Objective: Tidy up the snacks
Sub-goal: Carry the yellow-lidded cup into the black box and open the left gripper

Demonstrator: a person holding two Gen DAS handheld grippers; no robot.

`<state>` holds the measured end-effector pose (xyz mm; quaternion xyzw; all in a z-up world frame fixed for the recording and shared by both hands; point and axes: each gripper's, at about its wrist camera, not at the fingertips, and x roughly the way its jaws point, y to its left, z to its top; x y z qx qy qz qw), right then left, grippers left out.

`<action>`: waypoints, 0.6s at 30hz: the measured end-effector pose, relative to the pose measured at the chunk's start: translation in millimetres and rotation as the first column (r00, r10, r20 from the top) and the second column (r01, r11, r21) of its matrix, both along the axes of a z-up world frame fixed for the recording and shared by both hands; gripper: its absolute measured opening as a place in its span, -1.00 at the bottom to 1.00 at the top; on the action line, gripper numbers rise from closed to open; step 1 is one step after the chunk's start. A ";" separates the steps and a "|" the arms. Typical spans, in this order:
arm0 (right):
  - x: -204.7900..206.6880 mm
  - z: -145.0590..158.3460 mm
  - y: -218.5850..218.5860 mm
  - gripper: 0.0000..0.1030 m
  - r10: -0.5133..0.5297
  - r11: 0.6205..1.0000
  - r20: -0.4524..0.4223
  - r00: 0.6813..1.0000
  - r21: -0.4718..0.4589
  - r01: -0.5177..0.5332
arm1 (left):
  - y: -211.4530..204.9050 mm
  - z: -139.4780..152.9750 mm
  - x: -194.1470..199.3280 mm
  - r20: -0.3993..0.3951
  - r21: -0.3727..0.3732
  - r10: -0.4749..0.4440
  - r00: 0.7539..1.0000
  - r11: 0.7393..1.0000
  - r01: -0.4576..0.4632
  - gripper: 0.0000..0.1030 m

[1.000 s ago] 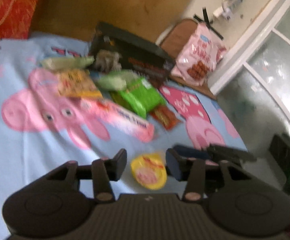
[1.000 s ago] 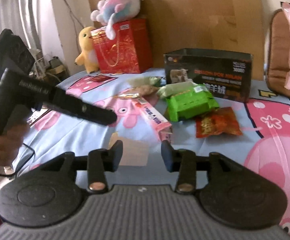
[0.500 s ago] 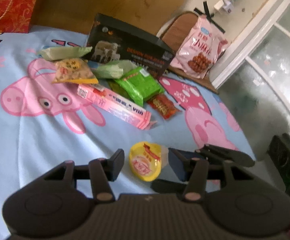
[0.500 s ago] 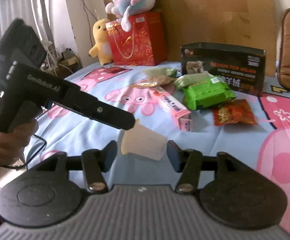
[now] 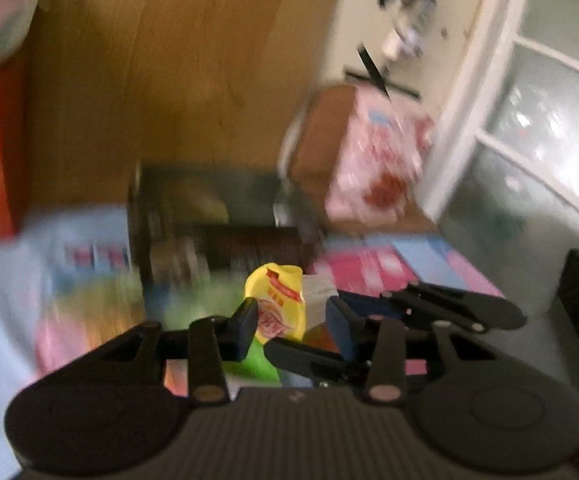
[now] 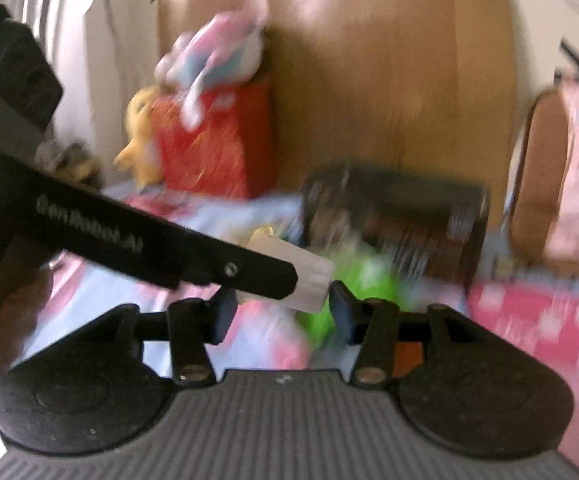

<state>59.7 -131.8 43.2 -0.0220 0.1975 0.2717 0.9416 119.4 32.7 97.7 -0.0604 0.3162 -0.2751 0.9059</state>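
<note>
A small cup with a yellow lid (image 5: 279,304) sits between the fingers of both grippers, lifted above the bedspread. My left gripper (image 5: 291,326) has its jaws against the cup's lid end. My right gripper (image 6: 281,306) has its jaws around the cup's pale body (image 6: 309,276), with the left gripper's finger (image 6: 249,272) crossing in front. The dark snack box (image 5: 213,236) stands behind, open at the top; it also shows in the right wrist view (image 6: 397,216). Green packets (image 6: 353,288) lie below, blurred.
A red gift bag (image 6: 213,136) with plush toys (image 6: 209,60) stands at the back left. A pink snack bag (image 5: 373,164) leans on a brown chair (image 5: 313,136) at the right. A wooden headboard (image 5: 169,80) rises behind. The Peppa Pig bedspread (image 6: 549,312) is below.
Both grippers have risen and tilted up with the cup between them, moving towards the dark box. The views are now motion-blurred.
</note>
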 end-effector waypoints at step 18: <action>97.2 2.7 -11.7 -0.07 -0.038 0.988 -0.181 0.983 0.144 0.064 | 54.0 -24.6 46.4 -0.138 -0.241 0.153 0.979 0.953 -0.183 -0.03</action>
